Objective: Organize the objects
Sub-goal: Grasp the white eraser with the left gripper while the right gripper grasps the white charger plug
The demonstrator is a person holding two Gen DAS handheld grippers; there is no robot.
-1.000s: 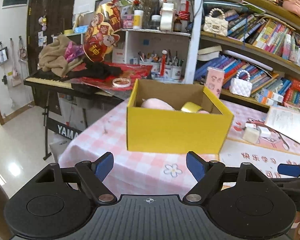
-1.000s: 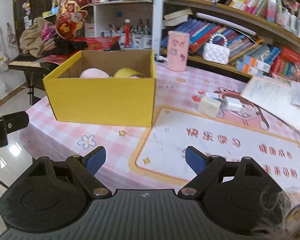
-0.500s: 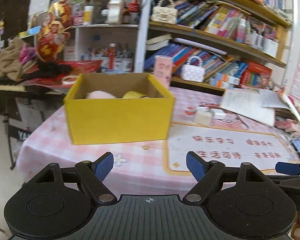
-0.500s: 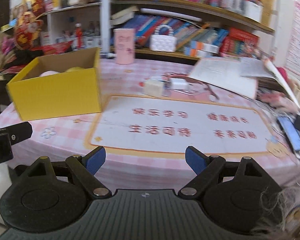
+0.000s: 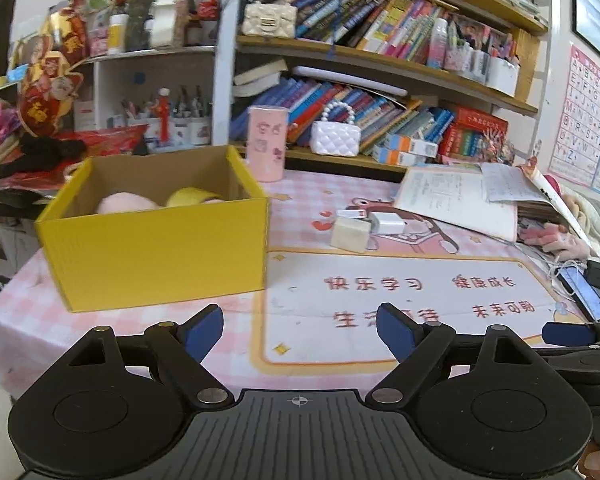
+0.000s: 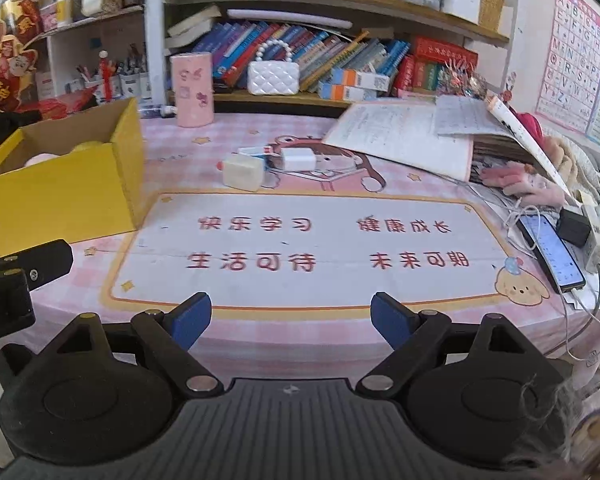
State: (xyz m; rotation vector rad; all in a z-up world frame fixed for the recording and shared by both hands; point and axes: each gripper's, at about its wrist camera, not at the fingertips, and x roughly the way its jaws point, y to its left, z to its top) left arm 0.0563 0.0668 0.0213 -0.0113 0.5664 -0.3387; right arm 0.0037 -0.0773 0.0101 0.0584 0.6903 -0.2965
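Both cameras have swung rightward over the past second: the box (image 5: 156, 236) that filled the middle of each view now sits to the left, and the mat (image 6: 300, 248) and the small items beyond it have come to the centre.

Left gripper (image 5: 300, 330) hangs over the near table edge with its blue pads spread wide, holding nothing and touching nothing. Right gripper (image 6: 290, 320) is likewise wide open and empty, low over the front border of the mat; the left tool's body shows at its left margin.

Beyond the mat's far edge lie the loose things, probably next to be tidied: a cream block (image 6: 242, 172) with a small red tip, a white charger (image 6: 298, 160) just beside it, and a flat white piece (image 5: 352, 213) behind them, all close together. The box stands well to their left, already holding a pink soft thing (image 5: 126, 204) and a yellow roll (image 5: 188, 196).

The step looks like a reach for one of those items. To do it well, I would take the right gripper forward, keep the jaws wide until they straddle the block alone, and come in from the near side so the charger is not nudged. Close squarely on the flat faces, lift clear, then carry left above the box wall before releasing.
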